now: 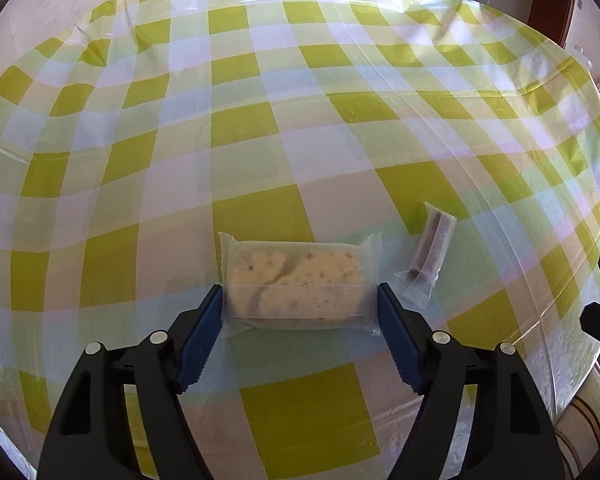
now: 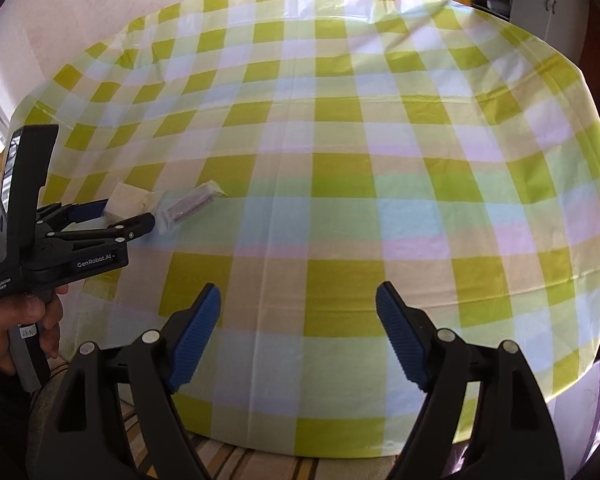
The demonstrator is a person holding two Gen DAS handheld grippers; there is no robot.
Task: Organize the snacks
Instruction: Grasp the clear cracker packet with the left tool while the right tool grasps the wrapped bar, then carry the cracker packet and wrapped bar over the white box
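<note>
Left wrist view: the left gripper (image 1: 300, 300) has its jaws set either side of the wrapped cake (image 1: 296, 286), a pale speckled sponge in a frosted pouch lying near the near edge of the table (image 1: 260, 120) with its green check cloth. The blue pads (image 1: 204, 332) look right at the crimped ends of the wrapper, but I can't tell if they're actually pressing yet, so I'd call it straddling, not gripping. Just beside the cake on its right lies a slim wafer stick pack (image 1: 430, 248), angled away, apart from the pad. I'd guess the cake is light and squashy and the film a bit slippery, so take it across the body, not the flappy sealed ends, and go gentle or it'll dent. No readable print on either wrapper.

Right wrist view: the right gripper (image 2: 298, 300) hangs over bare cloth near the near edge, jaws wide, nothing between them. Over at the left edge you can see the other gripper from the side, around the cake, held by a hand (image 2: 16, 320). Its body reads "GenRobot.AI" and "Data Acquisition System". The stick pack sits just past it.
</note>
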